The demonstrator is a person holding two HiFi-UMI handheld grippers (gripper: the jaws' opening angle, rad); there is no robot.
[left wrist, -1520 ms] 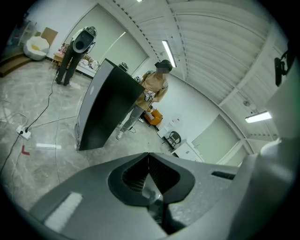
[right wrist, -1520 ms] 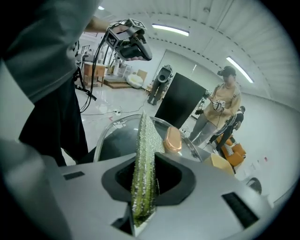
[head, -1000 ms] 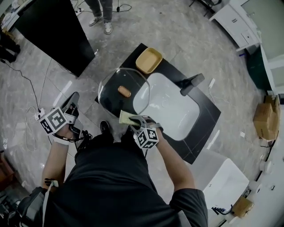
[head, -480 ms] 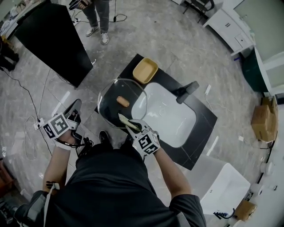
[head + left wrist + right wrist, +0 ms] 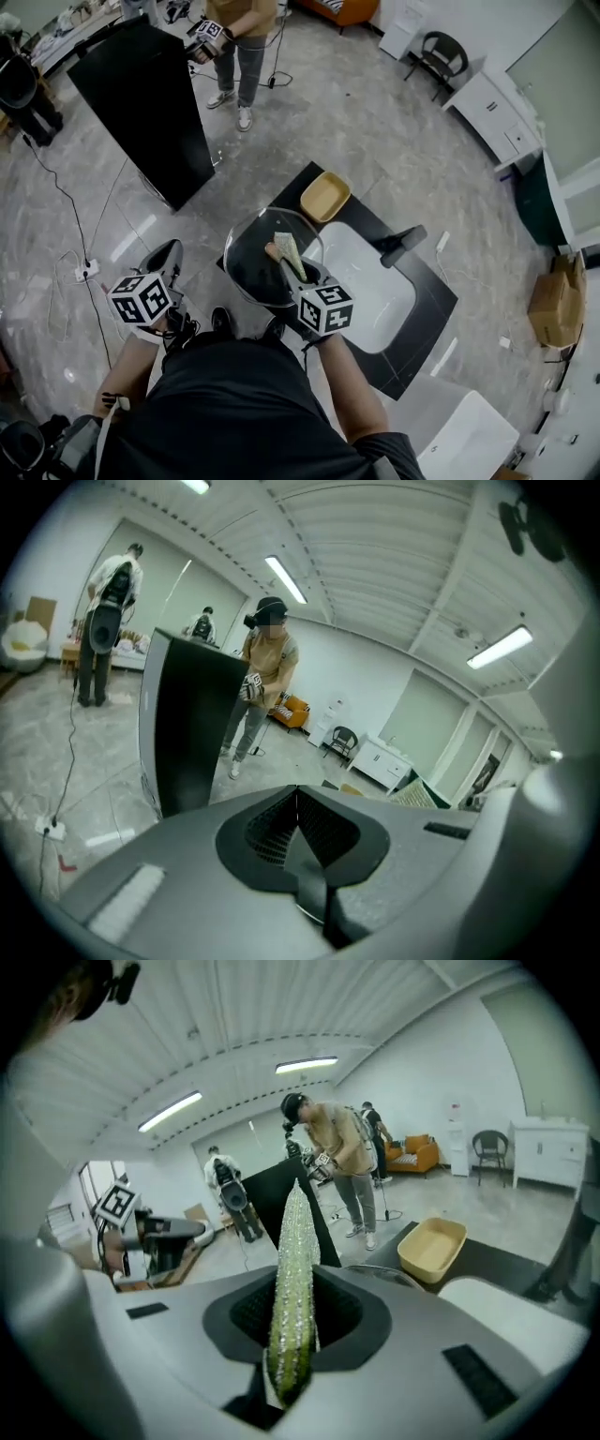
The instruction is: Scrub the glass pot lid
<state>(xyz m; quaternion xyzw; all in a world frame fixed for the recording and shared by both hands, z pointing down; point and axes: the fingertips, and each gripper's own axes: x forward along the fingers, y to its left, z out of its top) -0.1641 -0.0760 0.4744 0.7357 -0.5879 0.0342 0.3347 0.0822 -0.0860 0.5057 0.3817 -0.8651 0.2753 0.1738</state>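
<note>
The round glass pot lid [image 5: 255,272] with a brown knob [image 5: 272,250] lies flat at the left end of the white sink [image 5: 370,291]. My right gripper [image 5: 292,266] is over the lid, shut on a yellow-green scrubbing sponge [image 5: 288,247] that reaches to just beside the knob. In the right gripper view the sponge [image 5: 292,1241] stands on edge between the jaws of that gripper [image 5: 298,1321], and a strip of the lid's rim [image 5: 375,1272] shows behind. My left gripper [image 5: 169,253] hangs left of the lid, apart from it, shut and holding nothing [image 5: 298,822].
A beige dish [image 5: 324,197] sits on the black counter [image 5: 427,309] beyond the lid, and a black faucet [image 5: 401,246] stands over the sink. A tall black panel [image 5: 150,103] is at far left, with a person [image 5: 239,37] beside it. Cables lie on the floor [image 5: 75,234].
My right gripper has carried the sponge forward from the lid's near rim to beside the knob. The head view has tilted up. The left gripper stayed at the left.
</note>
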